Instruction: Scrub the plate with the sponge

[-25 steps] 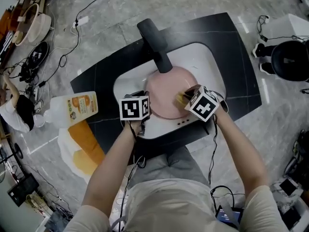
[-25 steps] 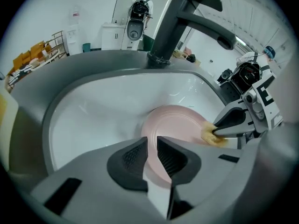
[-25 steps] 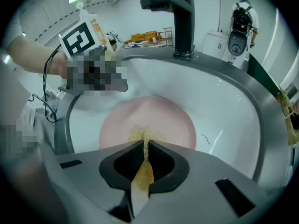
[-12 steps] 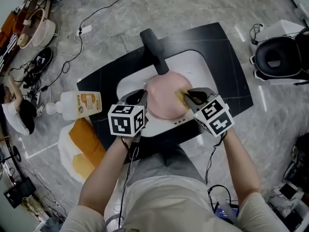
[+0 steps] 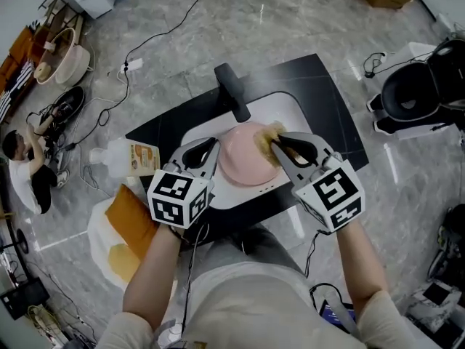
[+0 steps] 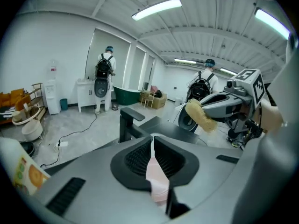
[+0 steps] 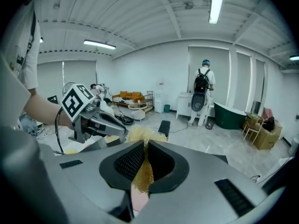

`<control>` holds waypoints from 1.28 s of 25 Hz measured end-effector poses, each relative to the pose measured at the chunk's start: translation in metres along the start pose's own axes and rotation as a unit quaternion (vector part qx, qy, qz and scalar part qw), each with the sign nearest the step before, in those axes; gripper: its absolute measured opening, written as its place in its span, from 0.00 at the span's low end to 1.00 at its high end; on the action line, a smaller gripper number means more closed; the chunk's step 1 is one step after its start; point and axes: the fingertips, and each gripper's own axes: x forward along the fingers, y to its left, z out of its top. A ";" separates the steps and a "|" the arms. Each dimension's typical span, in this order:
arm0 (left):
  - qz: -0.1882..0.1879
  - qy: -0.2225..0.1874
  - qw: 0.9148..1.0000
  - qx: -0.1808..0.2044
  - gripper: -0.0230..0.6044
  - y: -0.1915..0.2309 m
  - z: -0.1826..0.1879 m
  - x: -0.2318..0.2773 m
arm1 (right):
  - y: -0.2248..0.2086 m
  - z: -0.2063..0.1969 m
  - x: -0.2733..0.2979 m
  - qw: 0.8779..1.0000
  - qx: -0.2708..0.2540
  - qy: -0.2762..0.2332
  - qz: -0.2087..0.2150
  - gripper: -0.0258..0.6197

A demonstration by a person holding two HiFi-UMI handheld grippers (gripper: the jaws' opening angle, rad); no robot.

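Note:
A round pink plate (image 5: pixel 243 158) hangs above the white sink (image 5: pixel 294 115). My left gripper (image 5: pixel 211 145) grips its left rim; the jaws have just been closing, and the rim shows as a thin pink edge (image 6: pixel 153 171) pinched between them. My right gripper (image 5: pixel 276 142) is shut on a yellow sponge (image 5: pixel 267 137) at the plate's upper right. In the right gripper view the sponge (image 7: pixel 142 164) fills the gap between the jaws, with the plate (image 7: pixel 139 199) just below. The left gripper view shows the sponge (image 6: pixel 200 115) apart in the air, on my right gripper (image 6: pixel 233 101).
A black faucet (image 5: pixel 232 89) stands behind the sink in a black counter (image 5: pixel 330 86). A soap bottle (image 5: pixel 127 158) and an orange-and-yellow cloth (image 5: pixel 127 220) lie to the left. A black chair (image 5: pixel 410 93) is at the right, and cables and a seated person (image 5: pixel 29 173) are on the floor at the left.
Both grippers have risen towards the head camera, carrying the plate and sponge up out of the sink. The sponge has shifted to the plate's upper right edge.

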 end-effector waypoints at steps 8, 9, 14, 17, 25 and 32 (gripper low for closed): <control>0.005 -0.086 0.995 0.049 0.10 -0.010 0.060 -0.058 | 0.029 0.068 -0.041 0.997 -0.035 -0.071 -0.014 0.12; 0.005 -0.095 0.994 0.054 0.10 -0.013 0.068 -0.066 | 0.033 0.077 -0.046 0.996 -0.040 -0.079 -0.014 0.12; 0.006 -0.134 0.989 0.066 0.10 -0.019 0.099 -0.103 | 0.046 0.116 -0.069 0.989 -0.037 -0.135 -0.035 0.12; 0.015 -0.142 0.985 0.101 0.10 -0.027 0.107 -0.115 | 0.046 0.135 -0.088 0.983 -0.030 -0.175 -0.057 0.12; 0.025 -0.180 0.974 0.133 0.10 -0.042 0.130 -0.151 | 0.056 0.165 -0.130 0.970 -0.038 -0.228 -0.080 0.12; 0.032 -0.196 0.972 0.124 0.10 -0.042 0.136 -0.179 | 0.071 0.172 -0.140 0.967 -0.041 -0.240 -0.077 0.12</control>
